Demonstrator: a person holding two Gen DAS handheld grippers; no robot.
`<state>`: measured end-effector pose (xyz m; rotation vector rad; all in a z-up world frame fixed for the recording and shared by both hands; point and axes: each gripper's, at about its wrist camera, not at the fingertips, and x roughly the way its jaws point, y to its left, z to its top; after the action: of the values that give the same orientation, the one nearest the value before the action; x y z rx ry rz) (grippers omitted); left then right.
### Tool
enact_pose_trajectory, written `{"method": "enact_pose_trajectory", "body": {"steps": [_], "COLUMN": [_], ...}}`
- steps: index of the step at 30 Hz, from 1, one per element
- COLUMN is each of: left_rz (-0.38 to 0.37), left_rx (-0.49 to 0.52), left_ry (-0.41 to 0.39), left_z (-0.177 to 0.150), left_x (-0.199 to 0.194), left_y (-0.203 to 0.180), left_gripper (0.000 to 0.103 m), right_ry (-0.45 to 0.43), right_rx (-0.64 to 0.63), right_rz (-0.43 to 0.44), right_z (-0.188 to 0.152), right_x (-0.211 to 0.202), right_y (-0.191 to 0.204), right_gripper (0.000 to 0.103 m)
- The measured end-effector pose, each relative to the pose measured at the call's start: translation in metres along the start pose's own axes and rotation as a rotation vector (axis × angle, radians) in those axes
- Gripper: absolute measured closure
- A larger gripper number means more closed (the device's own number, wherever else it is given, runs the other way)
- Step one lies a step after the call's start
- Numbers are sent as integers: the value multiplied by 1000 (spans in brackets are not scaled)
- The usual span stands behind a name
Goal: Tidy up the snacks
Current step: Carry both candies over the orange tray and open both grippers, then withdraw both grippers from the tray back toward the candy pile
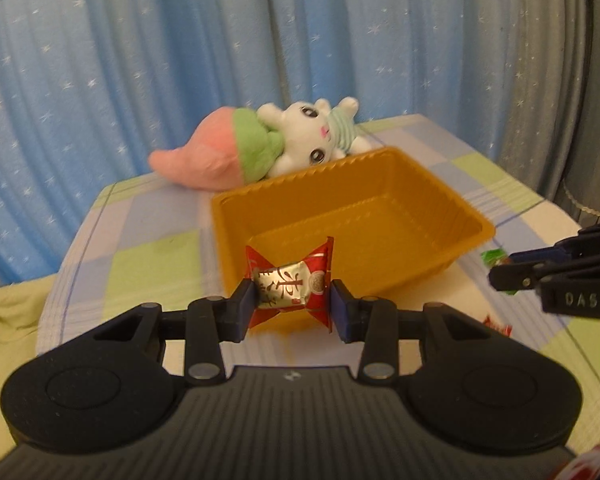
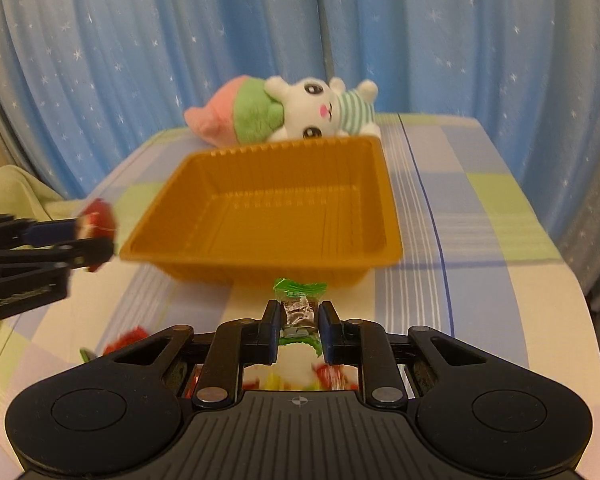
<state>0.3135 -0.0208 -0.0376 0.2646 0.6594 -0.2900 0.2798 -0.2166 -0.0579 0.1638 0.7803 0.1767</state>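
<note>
left gripper (image 1: 293, 305): fingers (image 1: 244, 306) closed on a red candy (image 1: 290, 286), pinching its silver-printed middle; twisted wrapper ends fan out above and below. Candy is held clear of the counter, just in front of the tray's near wall.
right gripper (image 2: 299, 327): fingers (image 2: 271, 326) nearly together, clamped on a green candy (image 2: 299, 300); green wrapper end sticks up past the fingertips, clear middle squeezed between the pads. Held above the counter, just short of the tray's near edge.
loose candies: red and green wrappers (image 2: 126, 340) on the counter below and left of the right gripper, blurred; can't tell how many.
counter (image 2: 472, 216): covered with a pastel checked cloth, blue, green, cream squares.
tray (image 2: 388, 208): orange-gold plastic, ribbed walls, rectangular, mid-counter between the grippers and the plush; nothing visible inside.
plush toy (image 2: 300, 112): white rabbit, striped top, pink-and-green part, lying on its side touching the tray's far rim.
backdrop: blue curtain (image 2: 140, 40) with white stars.
</note>
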Motion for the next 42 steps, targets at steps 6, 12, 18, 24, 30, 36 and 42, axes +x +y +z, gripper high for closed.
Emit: {"method": "enact_pose_trajectory", "body": {"steps": [6, 12, 18, 24, 30, 36, 42], "left_rz": [-45, -73, -89, -82, -69, -68, -78], "left_rx": [24, 45, 43, 19, 12, 16, -6], "left_ry": [7, 45, 96, 150, 171, 172, 176], "left_z": [23, 35, 38, 38, 40, 42, 39], "left_x": [38, 78, 108, 131, 145, 152, 143], "left_y": [-11, -22, -28, -26, -23, -20, -10], "left_gripper": [65, 65, 65, 65, 65, 64, 58], "right_ry": [-24, -31, -27, -20, -13, -7, -5], "right_rx": [7, 21, 38, 53, 57, 64, 72], "right_rz": [4, -8, -16, -15, -12, -12, -7], "right_z": [22, 38, 49, 56, 57, 60, 61], "right_x": [14, 30, 45, 55, 61, 65, 68], "right_y": [-7, -19, -29, -35, -36, -39, -41], "right_gripper": [82, 82, 82, 82, 82, 82, 82]}}
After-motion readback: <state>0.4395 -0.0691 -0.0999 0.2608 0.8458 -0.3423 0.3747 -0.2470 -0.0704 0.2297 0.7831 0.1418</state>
